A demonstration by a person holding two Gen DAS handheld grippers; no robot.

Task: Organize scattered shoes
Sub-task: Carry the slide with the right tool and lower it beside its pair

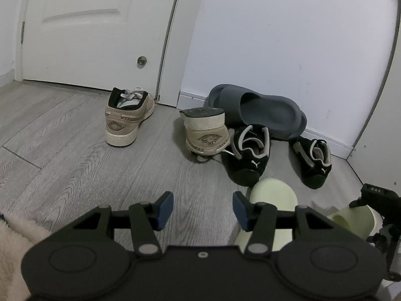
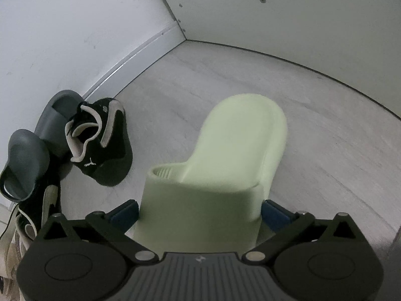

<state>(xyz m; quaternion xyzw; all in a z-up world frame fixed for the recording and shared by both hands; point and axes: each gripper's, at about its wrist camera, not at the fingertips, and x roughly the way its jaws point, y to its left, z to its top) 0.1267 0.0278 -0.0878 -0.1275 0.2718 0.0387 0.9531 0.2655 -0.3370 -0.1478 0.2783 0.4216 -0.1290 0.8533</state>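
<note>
your right gripper (image 2: 200, 210) has the pale green slide (image 2: 225, 155).
jaws pinching its strap; left gripper (image 1: 203, 209) jaws spread, black sneakers (image 1: 248, 155) at one o'clock.

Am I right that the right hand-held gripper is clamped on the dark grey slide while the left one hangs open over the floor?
Not quite: the right hand-held gripper is clamped on the pale green slide, as the right wrist view shows. The dark grey slide lies by the wall. The left hand-held gripper does hang open over the floor.
</note>
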